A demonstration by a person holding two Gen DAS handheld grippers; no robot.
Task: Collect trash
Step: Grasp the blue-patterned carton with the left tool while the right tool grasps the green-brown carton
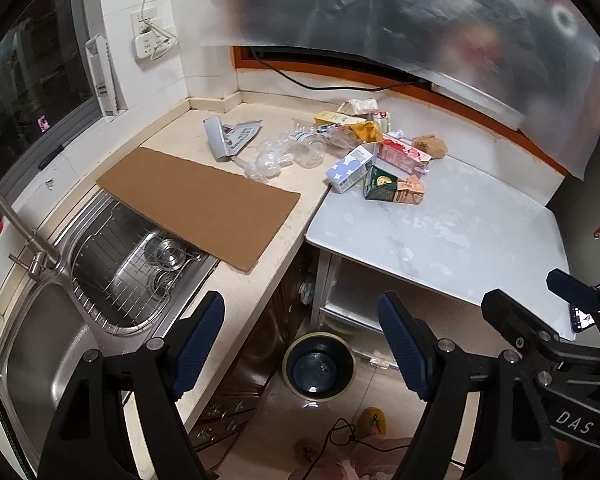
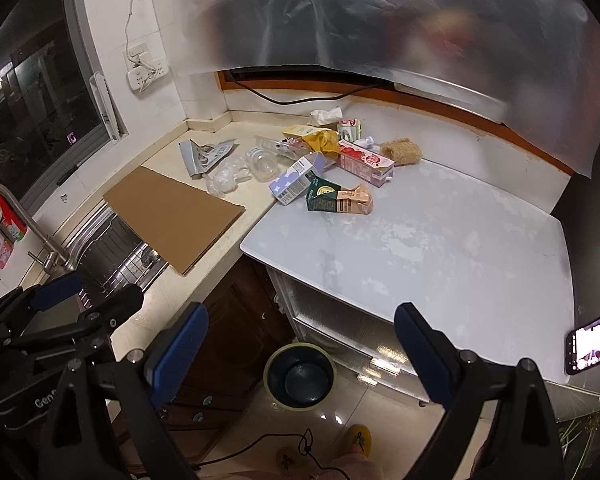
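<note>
A pile of trash lies at the back of the counter: a blue-and-white carton, a pink carton, a green-and-tan carton, crumpled clear plastic, a yellow wrapper and a silver foil pouch. A dark bin stands on the floor below. My left gripper and right gripper both hang open and empty above the bin, well short of the trash.
A cardboard sheet partly covers the steel sink. A tap rises at the left. A phone lies at the white table's front right corner. A foot in a yellow slipper and a cable are on the floor.
</note>
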